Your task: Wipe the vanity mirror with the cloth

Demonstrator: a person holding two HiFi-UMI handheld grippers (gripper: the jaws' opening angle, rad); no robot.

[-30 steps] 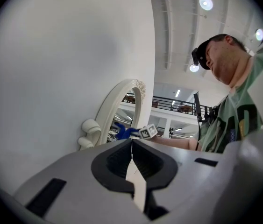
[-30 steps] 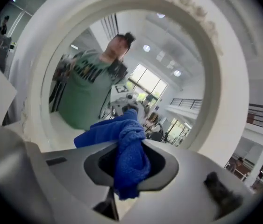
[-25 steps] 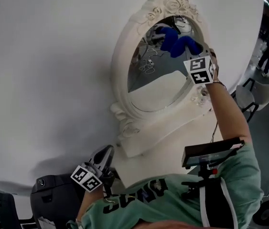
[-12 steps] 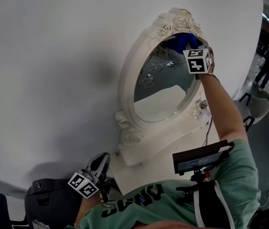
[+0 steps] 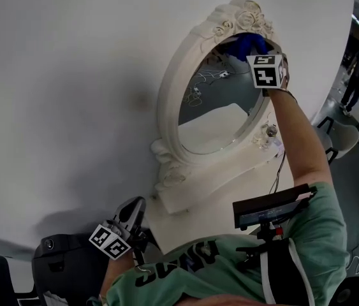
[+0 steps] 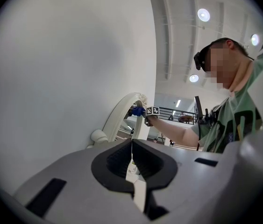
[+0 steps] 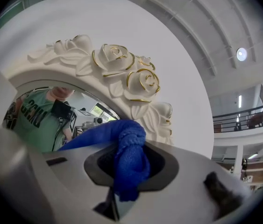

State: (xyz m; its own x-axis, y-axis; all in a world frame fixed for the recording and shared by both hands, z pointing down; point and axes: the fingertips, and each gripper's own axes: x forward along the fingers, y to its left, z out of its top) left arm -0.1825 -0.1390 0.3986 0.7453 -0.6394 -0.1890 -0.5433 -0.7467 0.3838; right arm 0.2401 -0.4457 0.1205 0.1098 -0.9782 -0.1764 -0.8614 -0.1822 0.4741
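Evidently the wipe has climbed: a second ago the cloth [image 5: 246, 43] sat spread across the upper middle of the glass, half a second ago it had reached the top of the oval, and now it is bunched against the very top of the vanity mirror [image 5: 212, 110], just under the rose crest [image 7: 122, 66] of the frame. The right tongs [image 7: 130, 169] are clenched on that cloth, a thick blue twist of it filling the space between the jaws and a flap trailing off toward the glass. The person's arm is stretched up along the mirror's right side. The left tongs [image 6: 132, 160] have scarcely moved over the same second; they hang low near the person's body, well apart from the mirror, jaws drawn together with nothing between them. The mirror stands upright on its base on the white table [image 5: 58, 75]. My reading is that the stroke has run out of glass at the top. The upper band has been covered, while the lower and left parts of the oval show no cloth on them now. The sensible continuation would be to turn the stroke back down or sideways rather than push on into the carved frame.
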